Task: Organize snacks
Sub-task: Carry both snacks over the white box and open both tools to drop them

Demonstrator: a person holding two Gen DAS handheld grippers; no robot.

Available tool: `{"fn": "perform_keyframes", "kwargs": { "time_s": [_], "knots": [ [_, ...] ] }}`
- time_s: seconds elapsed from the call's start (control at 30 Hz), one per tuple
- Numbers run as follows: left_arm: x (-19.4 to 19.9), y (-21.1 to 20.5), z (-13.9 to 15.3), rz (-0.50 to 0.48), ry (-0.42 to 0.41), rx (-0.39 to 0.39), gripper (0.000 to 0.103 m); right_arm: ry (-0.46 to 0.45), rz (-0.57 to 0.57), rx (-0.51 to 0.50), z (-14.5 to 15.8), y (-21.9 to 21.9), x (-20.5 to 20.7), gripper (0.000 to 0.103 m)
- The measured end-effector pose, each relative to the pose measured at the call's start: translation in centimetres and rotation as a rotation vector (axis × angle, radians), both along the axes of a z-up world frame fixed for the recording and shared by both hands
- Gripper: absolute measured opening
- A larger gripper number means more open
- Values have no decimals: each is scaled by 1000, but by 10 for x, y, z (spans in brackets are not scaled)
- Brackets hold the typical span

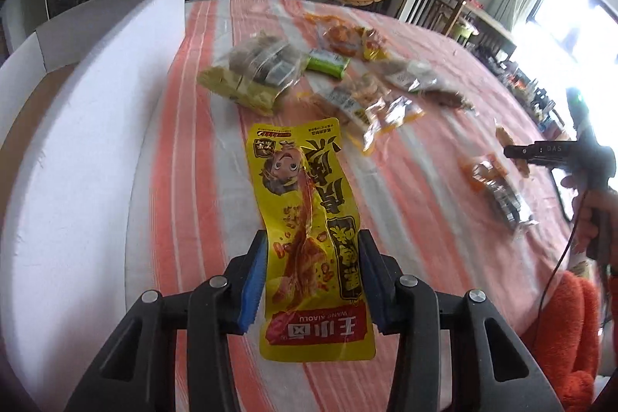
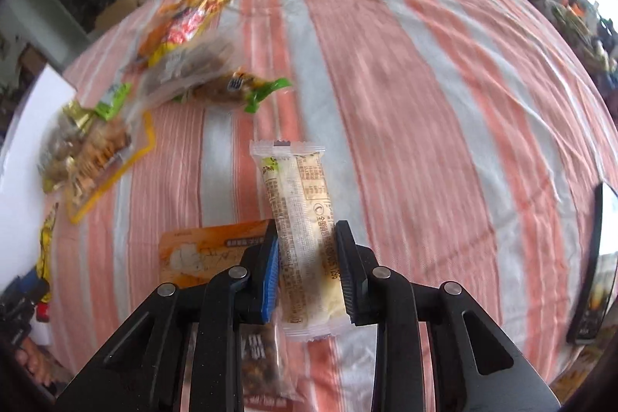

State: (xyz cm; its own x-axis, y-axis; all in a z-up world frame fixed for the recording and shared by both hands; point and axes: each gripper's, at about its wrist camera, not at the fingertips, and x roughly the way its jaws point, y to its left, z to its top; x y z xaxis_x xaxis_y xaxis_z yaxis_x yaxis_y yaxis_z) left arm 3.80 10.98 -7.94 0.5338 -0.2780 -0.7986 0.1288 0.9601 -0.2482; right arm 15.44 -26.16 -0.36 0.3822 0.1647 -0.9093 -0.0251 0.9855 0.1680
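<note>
My left gripper (image 1: 312,257) is shut on a long yellow snack packet (image 1: 305,203) with a cartoon face, held above the striped tablecloth. My right gripper (image 2: 307,257) is shut on a pale cream snack bar in a clear wrapper (image 2: 301,215), also held above the cloth. The right gripper also shows in the left wrist view (image 1: 540,151) at the far right. A pile of mixed snack bags (image 1: 309,72) lies further out on the table; it also shows in the right wrist view (image 2: 154,72).
A white box wall (image 1: 96,103) stands along the table's left side. An orange packet (image 2: 208,250) and a dark snack bag (image 2: 262,354) lie under my right gripper. More packets (image 1: 494,188) lie at the right. A phone (image 2: 595,269) lies at the right edge.
</note>
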Motion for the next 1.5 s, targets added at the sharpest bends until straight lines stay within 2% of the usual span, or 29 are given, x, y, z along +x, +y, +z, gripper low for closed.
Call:
{"fn": "perform_keyframes", "kwargs": {
  "time_s": [0.07,0.2,0.27,0.37,0.5,0.6,0.7,0.77,0.8,0.83,0.87,0.93,1.0,1.07,1.13,1.2,1.27,1.37,1.43,1.5],
  "knots": [
    [-3,0,11,-7,-15,-37,44,-26,-31,74,11,-7,-7,28],
    [-9,11,39,-1,-52,-103,44,-30,-35,44,22,2,-12,28],
    [-14,27,58,21,-85,-125,44,-38,6,78,33,21,-19,28],
    [-24,65,83,84,-121,-135,44,-82,105,139,61,71,-28,28],
    [-43,133,110,226,-167,-68,44,-112,264,315,101,155,-45,28],
    [-57,176,118,338,-176,11,44,-117,400,464,134,234,-55,28],
    [-70,214,117,438,-155,87,47,-103,526,554,155,306,-65,29],
    [-74,227,110,491,-123,140,60,-86,594,600,161,350,-71,35],
    [-77,234,107,521,-109,156,66,-79,613,612,162,366,-72,55],
    [-81,238,104,539,-103,153,81,-66,627,617,161,379,-74,75],
    [-85,241,100,552,-106,143,89,-56,625,624,158,386,-74,75],
    [-90,241,96,561,-124,117,90,-50,612,650,153,380,-75,75],
    [-90,235,94,549,-133,96,90,-69,586,621,144,363,-74,75],
    [-84,217,96,506,-152,66,90,-102,545,529,130,342,-71,75],
    [-79,185,98,418,-180,22,90,-117,501,387,106,311,-73,75],
    [-65,147,101,314,-189,-14,90,-43,433,275,66,269,-79,75],
    [-51,108,103,206,-186,-36,90,69,362,274,29,230,-91,75],
    [-34,48,94,55,-172,-49,91,189,284,264,-8,172,-111,75],
    [-20,12,82,-19,-146,-51,91,211,228,228,-19,136,-116,75],
    [-6,-19,64,-72,-124,-50,91,191,181,286,-18,103,-107,73]
  ]
}}
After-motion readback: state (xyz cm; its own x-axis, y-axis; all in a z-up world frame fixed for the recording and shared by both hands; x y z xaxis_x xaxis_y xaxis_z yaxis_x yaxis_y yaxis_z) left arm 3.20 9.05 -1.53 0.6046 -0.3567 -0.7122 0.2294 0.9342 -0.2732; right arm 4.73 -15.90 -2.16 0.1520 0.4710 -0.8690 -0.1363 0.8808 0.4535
